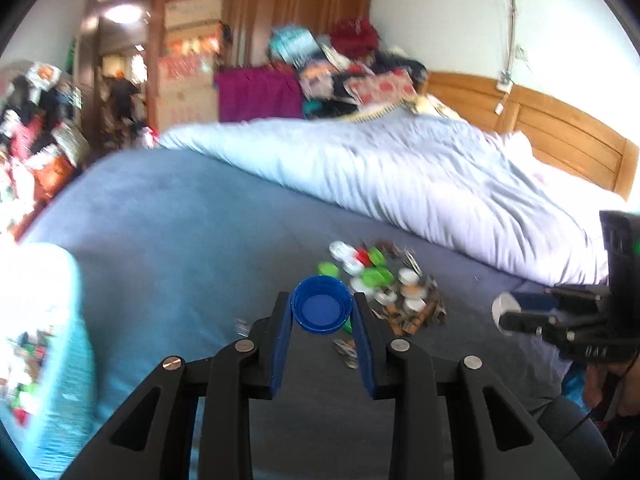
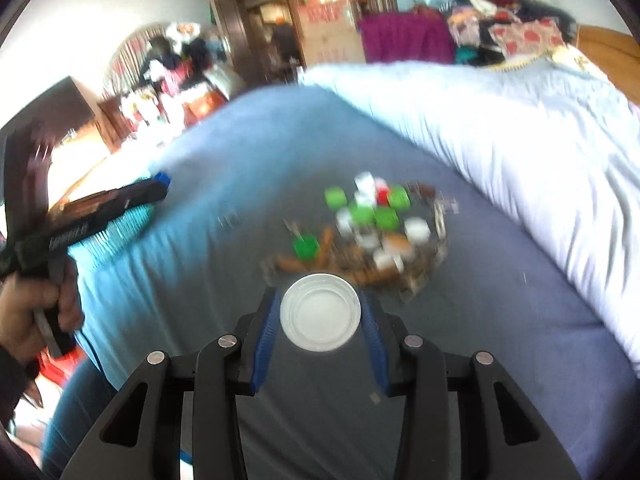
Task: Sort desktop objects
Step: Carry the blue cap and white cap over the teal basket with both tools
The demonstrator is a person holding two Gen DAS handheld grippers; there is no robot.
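Pinching a blue cap [image 1: 321,304], the left gripper [image 1: 321,310] jaws hold it; right gripper [image 2: 320,312] jaws clamp a white lid [image 2: 320,312].

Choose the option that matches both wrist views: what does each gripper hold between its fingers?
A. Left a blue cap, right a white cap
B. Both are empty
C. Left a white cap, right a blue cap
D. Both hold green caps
A: the left gripper clamps the blue cap, and the right gripper clamps the white cap.
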